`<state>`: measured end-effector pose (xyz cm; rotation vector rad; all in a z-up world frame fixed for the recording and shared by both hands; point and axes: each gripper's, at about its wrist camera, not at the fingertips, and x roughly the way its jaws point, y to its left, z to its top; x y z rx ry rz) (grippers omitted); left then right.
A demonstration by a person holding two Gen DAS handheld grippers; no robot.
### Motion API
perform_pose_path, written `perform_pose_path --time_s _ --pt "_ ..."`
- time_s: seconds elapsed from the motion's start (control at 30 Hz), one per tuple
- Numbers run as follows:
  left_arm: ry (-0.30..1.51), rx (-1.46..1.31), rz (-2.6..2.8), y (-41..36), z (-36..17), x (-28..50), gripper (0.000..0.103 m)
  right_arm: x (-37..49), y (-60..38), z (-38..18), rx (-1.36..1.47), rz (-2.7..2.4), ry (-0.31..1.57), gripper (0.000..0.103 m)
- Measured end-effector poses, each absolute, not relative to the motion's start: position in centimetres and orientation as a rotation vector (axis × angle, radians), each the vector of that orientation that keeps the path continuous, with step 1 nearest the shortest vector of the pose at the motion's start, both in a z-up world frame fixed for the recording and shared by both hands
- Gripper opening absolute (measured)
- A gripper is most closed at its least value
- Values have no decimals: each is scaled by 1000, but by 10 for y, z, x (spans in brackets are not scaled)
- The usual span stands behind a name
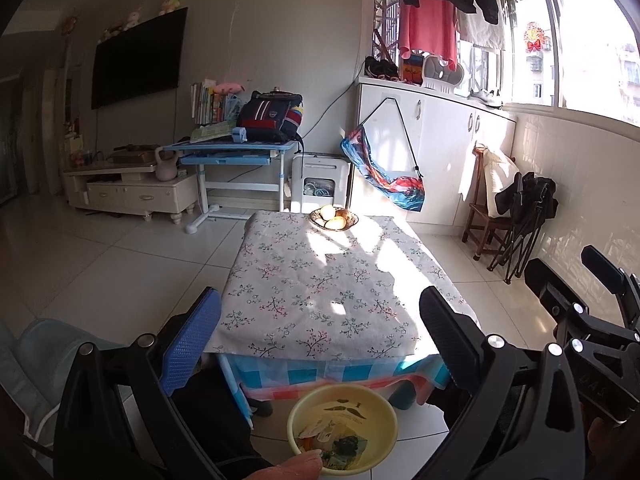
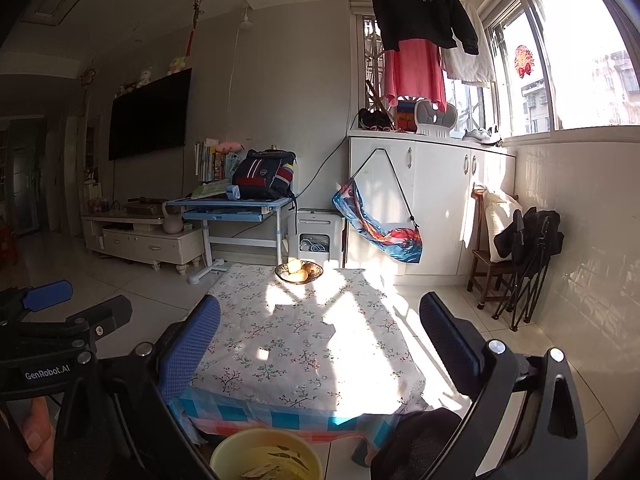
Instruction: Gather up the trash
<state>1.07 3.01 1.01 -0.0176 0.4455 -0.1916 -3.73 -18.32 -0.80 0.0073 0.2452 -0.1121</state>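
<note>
Both my grippers, left (image 1: 320, 344) and right (image 2: 320, 344), hung wide open and empty, the bin (image 1: 342, 428) below, nearer the left.

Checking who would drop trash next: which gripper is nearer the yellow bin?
Left, probably. The left gripper hangs open almost straight above the yellow bin; the right gripper, also open, sits beside it, with the bin below-left in its view.
</note>
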Motion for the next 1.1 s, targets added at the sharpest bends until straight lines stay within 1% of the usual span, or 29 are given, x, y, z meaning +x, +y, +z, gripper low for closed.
perform_pose_path --time_s 0.37,0.67,0.77,0.87,1.0,1.1 --pt "452 -44 -197 34 9 14 96 -31 -181 -12 2 -112 262 95" --pt "450 -66 -239 41 -1 21 96 -2 -181 -30 11 -113 329 95" --pt "471 -15 -205 37 -7 32 96 24 -189 -34 29 -124 353 95" --pt "542 1 -182 35 -20 54 96 58 -202 -42 68 -124 392 95" --pt "625 6 -152 34 -41 84 96 116 -218 -61 45 -118 482 95" --pt "677 -6 -139 35 -56 105 96 168 -231 -83 6 -116 589 95"
